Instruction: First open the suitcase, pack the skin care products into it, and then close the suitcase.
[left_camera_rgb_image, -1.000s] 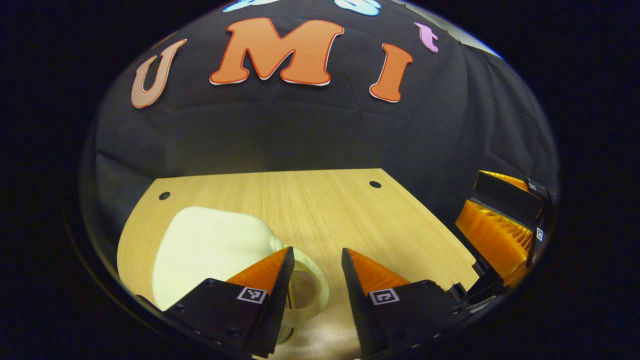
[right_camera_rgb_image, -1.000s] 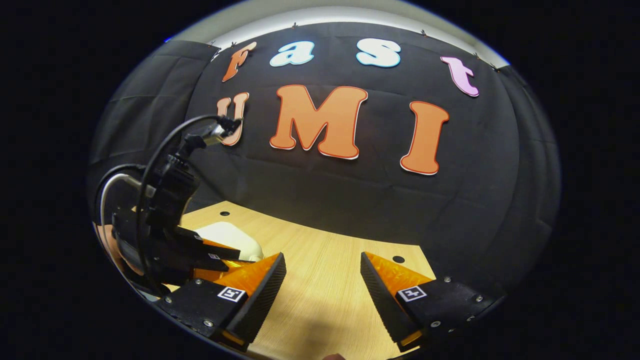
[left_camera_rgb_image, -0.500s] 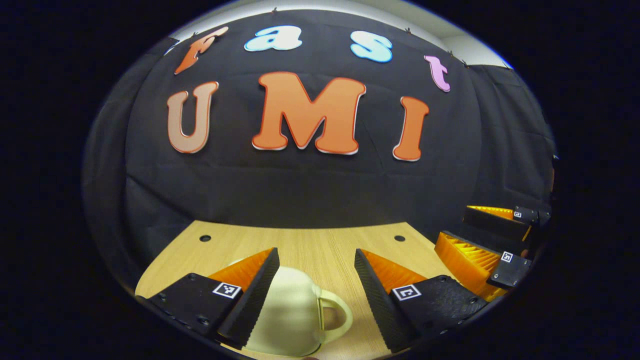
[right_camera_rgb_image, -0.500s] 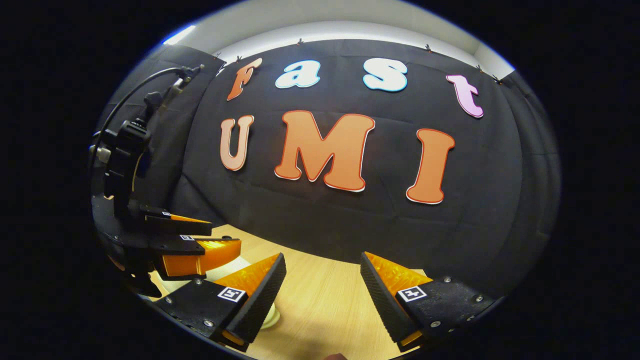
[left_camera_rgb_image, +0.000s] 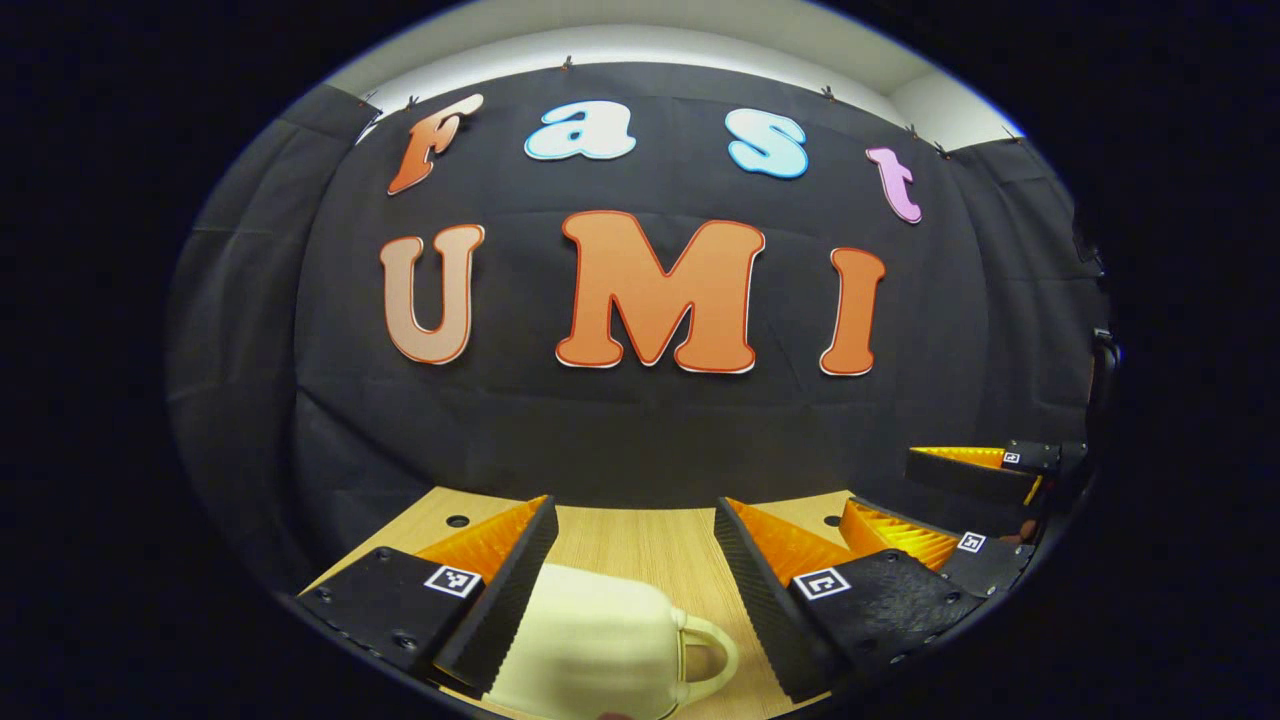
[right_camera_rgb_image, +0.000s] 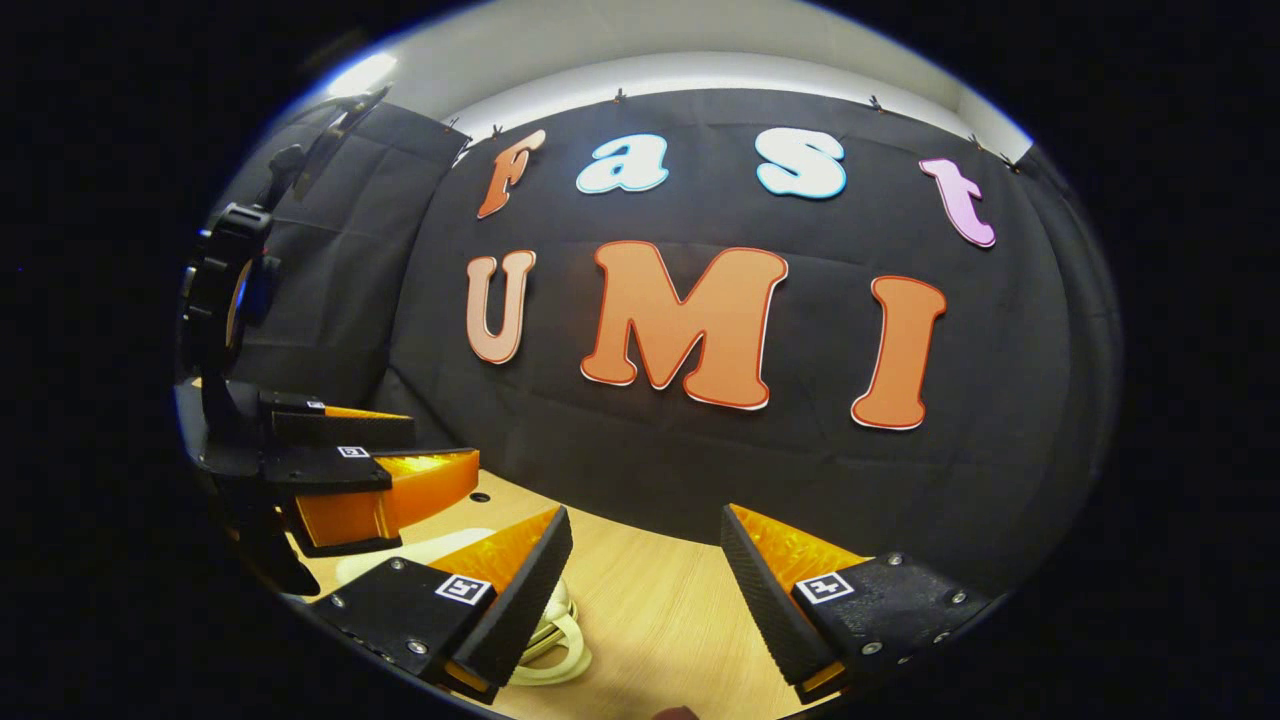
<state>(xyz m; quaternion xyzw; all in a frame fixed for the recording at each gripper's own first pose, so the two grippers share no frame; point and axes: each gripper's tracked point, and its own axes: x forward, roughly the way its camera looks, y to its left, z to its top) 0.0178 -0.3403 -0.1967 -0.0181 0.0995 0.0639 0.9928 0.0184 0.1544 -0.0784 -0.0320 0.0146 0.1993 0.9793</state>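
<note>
Both grippers, left gripper (left_camera_rgb_image: 635, 515) and right gripper (right_camera_rgb_image: 645, 525), hover level, jaws apart, above the cream suitcase (left_camera_rgb_image: 590, 645).

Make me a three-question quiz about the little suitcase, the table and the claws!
1. Where is the suitcase?
A. on the table
B. hanging on the wall
C. on the floor

2. What colour is the suitcase?
A. red
B. cream
C. blue

3. How is the left claw?
A. shut on the suitcase
B. open
C. shut on a bottle

Answers: 1 A, it lies on the wooden table below the left claw. 2 B, its shell and handle are cream. 3 B, its fingers stand apart above the suitcase; the right claw is open too.
</note>
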